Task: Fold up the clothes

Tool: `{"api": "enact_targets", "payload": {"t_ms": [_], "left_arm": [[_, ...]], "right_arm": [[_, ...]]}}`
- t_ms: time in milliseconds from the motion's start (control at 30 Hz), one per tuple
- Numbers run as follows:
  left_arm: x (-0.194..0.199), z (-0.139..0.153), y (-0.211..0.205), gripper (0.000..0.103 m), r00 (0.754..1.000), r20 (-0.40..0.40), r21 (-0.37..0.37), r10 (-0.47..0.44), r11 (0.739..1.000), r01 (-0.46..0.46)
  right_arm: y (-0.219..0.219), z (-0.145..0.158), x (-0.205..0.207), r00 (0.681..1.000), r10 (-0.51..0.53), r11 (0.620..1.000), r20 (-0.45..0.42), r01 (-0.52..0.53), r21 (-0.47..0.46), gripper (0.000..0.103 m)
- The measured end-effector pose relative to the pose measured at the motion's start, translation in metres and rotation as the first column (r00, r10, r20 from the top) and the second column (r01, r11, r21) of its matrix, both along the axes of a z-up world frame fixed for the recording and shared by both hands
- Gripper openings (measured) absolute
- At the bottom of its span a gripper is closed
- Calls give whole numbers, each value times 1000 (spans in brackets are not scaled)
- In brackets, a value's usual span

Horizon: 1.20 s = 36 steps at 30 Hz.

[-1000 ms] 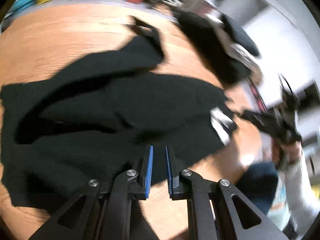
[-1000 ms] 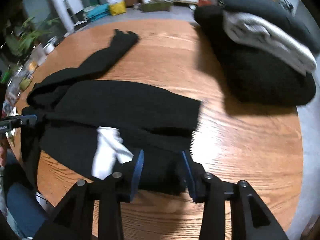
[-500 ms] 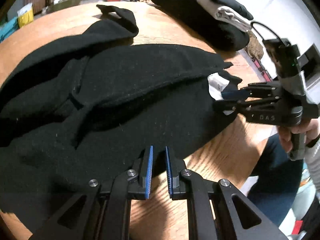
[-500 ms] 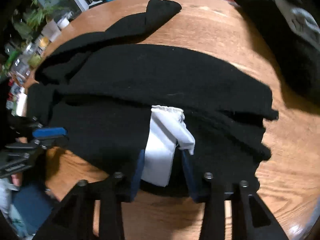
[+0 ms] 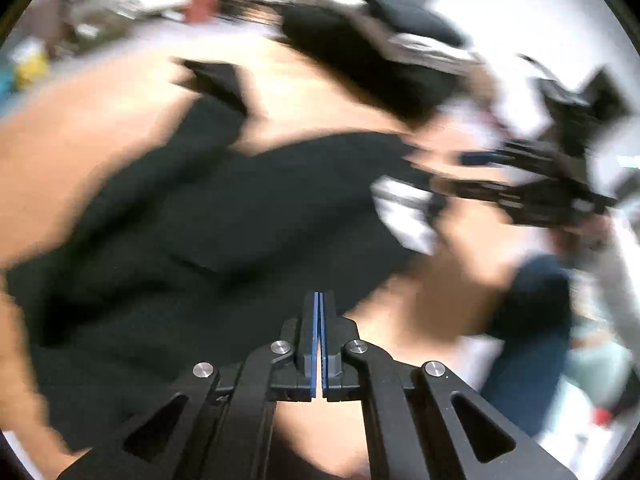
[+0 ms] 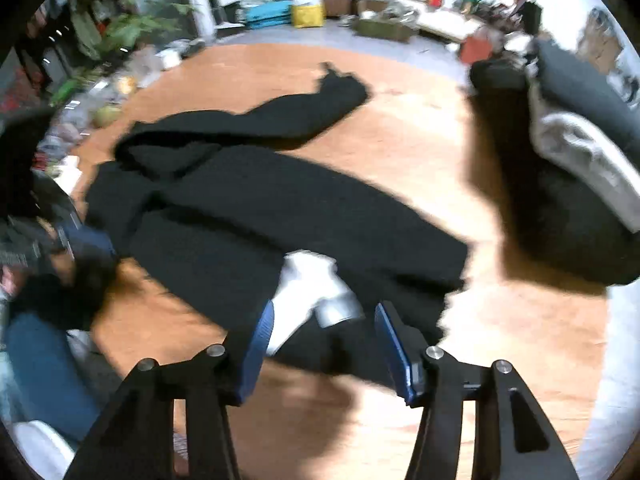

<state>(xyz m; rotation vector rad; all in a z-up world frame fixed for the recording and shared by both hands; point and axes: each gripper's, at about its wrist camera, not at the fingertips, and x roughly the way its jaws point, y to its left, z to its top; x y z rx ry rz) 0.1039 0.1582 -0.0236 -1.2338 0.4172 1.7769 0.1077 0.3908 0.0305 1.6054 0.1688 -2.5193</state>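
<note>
The left gripper (image 5: 319, 312) was seen with its blue pads pressed together and nothing visible between them; its jaws had just been closing. The black garment (image 5: 224, 216) lay spread on the wooden table (image 5: 72, 152) ahead of and to the left of those shut jaws, though the view was blurred. The right gripper (image 6: 326, 334) was held with its jaws apart, having just been opening, and nothing was gripped. The white label (image 6: 304, 288) of the garment (image 6: 280, 216) lay just ahead of the gap, nearer the left finger. A pile of folded clothes (image 6: 576, 184) was seen well to the right of those jaws.
</note>
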Motion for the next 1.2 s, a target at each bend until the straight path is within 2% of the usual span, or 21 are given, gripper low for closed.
{"api": "enact_targets", "payload": {"t_ms": [67, 133, 167, 233, 300, 333, 433, 500, 533, 600, 633, 667, 733, 833, 967, 1033, 1067, 1100, 1133, 1167, 1200], "left_arm": [[-13, -6, 6, 1, 994, -107, -64, 9, 998, -16], [-15, -17, 13, 1, 983, -166, -117, -79, 991, 60], [-16, -23, 16, 1, 975, -184, -137, -125, 985, 101], [-18, -32, 17, 1, 961, -172, -142, -217, 971, 194], [-18, -38, 22, 1, 953, -169, -153, -251, 962, 226], [-18, -41, 24, 1, 948, -171, -158, -269, 957, 243], [-19, -40, 28, 1, 935, -175, -147, -309, 947, 286], [-21, -32, 21, 1, 938, -141, -101, -317, 947, 305], [-20, -26, 17, 1, 937, -130, -75, -324, 946, 316], [-19, -21, 19, 1, 935, -119, -44, -335, 942, 332], [-18, -23, 23, 1, 934, -116, -49, -337, 941, 334], [-18, -26, 27, 1, 934, -110, -62, -341, 940, 336], [-11, -35, 32, 1, 932, -86, -117, -351, 933, 341], [-6, -48, 41, 1, 922, -61, -178, -382, 913, 366], [-6, -38, 39, 1, 929, -86, -157, -361, 925, 345], [-7, -20, 34, 2, 929, -121, -80, -349, 937, 341], [-10, -16, 32, 3, 932, -136, -70, -337, 941, 330], [-12, -15, 31, 11, 934, -148, -67, -324, 946, 318], [-14, -17, 31, 29, 937, -150, -85, -315, 948, 305], [-13, -22, 30, 40, 939, -140, -106, -314, 948, 302], [-12, -29, 31, 59, 938, -122, -129, -324, 942, 308]], "right_arm": [[10, -1, -11, 1000, -22, 998, -22, 23, 65, 57], [22, -14, -21, 1000, -20, 995, 2, 19, 94, 57], [28, -19, -24, 1000, -7, 996, 23, 5, 85, 57], [35, -27, -28, 999, 34, 998, 37, -36, 51, 56], [37, -31, -31, 996, 72, 996, 44, -74, 41, 56], [37, -32, -33, 994, 99, 995, 53, -101, 24, 51], [38, -43, -40, 981, 143, 990, 132, -144, 3, 25], [39, -43, -43, 976, 153, 988, 156, -155, -1, 21], [40, -43, -44, 973, 159, 987, 168, -161, -3, 16], [41, -40, -45, 971, 165, 986, 173, -167, 0, 16], [42, -38, -46, 972, 165, 986, 168, -168, 3, 24], [44, -38, -46, 971, 167, 986, 172, -168, -7, 30], [46, -38, -48, 969, 169, 986, 181, -167, -27, 35], [49, -40, -51, 970, 144, 989, 195, -136, -52, 35], [54, -31, -49, 975, 119, 992, 188, -110, -59, 37], [57, -25, -45, 977, 116, 993, 178, -107, -59, 39], [59, -21, -43, 978, 114, 993, 174, -105, -59, 39], [61, -18, -41, 979, 112, 993, 170, -104, -58, 39], [62, -16, -40, 979, 110, 993, 171, -103, -50, 39], [61, -16, -41, 978, 109, 994, 177, -103, -44, 39], [61, -17, -43, 977, 108, 994, 183, -103, -38, 39]]}}
